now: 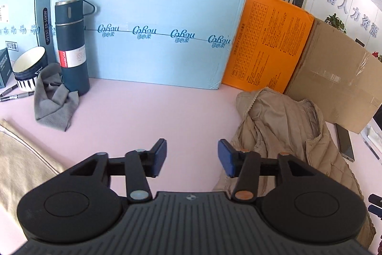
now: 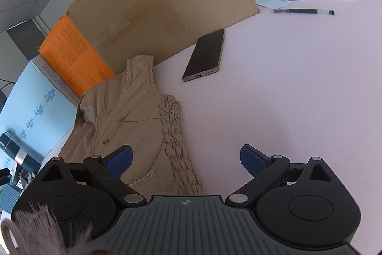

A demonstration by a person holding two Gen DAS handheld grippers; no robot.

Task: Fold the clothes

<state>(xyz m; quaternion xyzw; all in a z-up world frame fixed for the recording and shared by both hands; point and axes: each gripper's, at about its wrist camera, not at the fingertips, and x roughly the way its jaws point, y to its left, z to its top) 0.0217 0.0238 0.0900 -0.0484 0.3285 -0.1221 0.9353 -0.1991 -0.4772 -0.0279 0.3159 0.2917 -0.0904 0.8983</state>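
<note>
We see the left gripper (image 1: 192,157) with its jaws spread wide above the bare pink desk (image 1: 143,111), nothing between its blue pads. The beige vest (image 1: 286,126) lies crumpled just to its right, near the orange box (image 1: 267,40) and the brown carton (image 1: 334,78). A second beige cloth (image 1: 21,159) lies at the left edge. The right gripper (image 2: 186,159) is also wide open and empty; its left pad hangs over the vest (image 2: 143,126), its right pad over bare desk. A phone (image 2: 205,56) lies beyond the vest, by the carton. A grey rag (image 1: 53,102) sits beside a dark flask (image 1: 71,44).
</note>
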